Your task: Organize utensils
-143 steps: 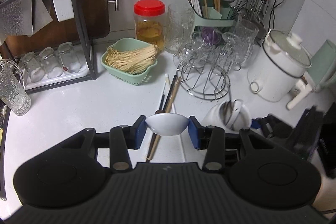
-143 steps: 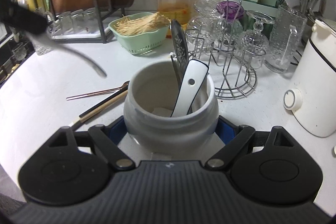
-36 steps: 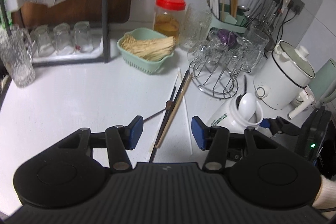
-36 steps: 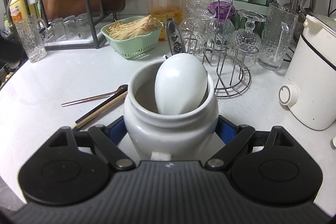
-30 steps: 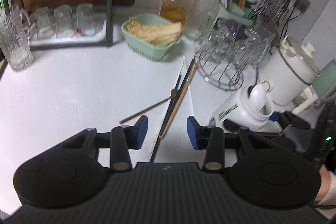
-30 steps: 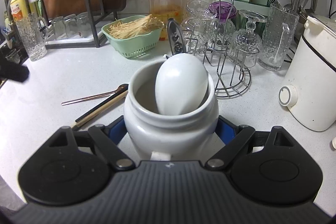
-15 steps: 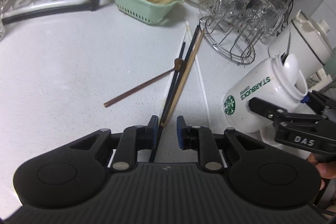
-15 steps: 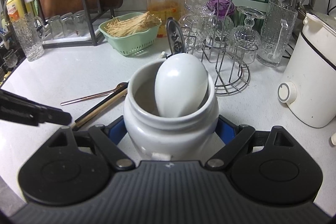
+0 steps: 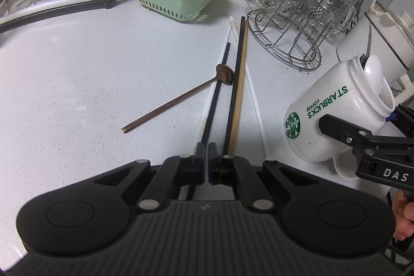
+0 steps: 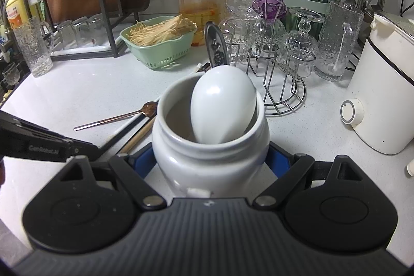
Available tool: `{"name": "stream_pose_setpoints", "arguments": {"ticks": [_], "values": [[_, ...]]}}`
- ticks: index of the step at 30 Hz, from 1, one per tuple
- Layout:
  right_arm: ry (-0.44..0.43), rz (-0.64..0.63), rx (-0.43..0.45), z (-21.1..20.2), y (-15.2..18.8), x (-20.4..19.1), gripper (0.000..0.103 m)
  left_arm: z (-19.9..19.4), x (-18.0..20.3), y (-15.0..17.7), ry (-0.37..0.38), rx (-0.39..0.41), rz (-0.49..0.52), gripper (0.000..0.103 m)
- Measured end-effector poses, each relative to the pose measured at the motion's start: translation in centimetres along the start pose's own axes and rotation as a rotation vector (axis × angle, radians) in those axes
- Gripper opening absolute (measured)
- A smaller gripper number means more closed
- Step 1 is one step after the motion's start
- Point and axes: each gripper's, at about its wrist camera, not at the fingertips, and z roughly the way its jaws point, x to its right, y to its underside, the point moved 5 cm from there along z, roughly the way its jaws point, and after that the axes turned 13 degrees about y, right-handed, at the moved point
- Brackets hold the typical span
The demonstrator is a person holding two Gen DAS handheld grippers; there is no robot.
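Chopsticks lie loose on the bench beside a copper spoon. Within the last second the left claw has been lowered and narrowed to a slit, seemingly around the dark chopstick; pickup is judged imminent. The mug is clamped tilted by the right claw, the white spoon already inside.

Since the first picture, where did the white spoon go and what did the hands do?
The left gripper let go of the white spoon; it now stands in the mug. That gripper then dropped to the counter and closed its jaws on a black chopstick. The right gripper still holds the mug. The brown spoon and the other chopsticks stayed put.
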Motion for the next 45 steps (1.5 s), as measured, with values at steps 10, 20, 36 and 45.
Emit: {"name": "stream_pose_setpoints", "arguments": {"ticks": [10,20,36,45], "values": [[-0.002,0.0,0.003,0.0,0.1,0.1,0.09,0.2,-0.8,-0.7,-0.002,0.002,-0.027,0.003],[-0.006,-0.005,-0.002,0.0,0.1,0.1,0.09,2.2,-1.4,-4.2,-0.079,-0.022,0.167,0.014],[0.003,0.009,-0.006,0.1,0.1,0.1,0.09,6.7,0.9,-6.9,-0.01,-0.16,0.46,0.027],[0.009,0.017,-0.001,0.1,0.2,0.1,0.09,7.7,1.7,-7.9,0.038,-0.214,0.483,0.015]]}}
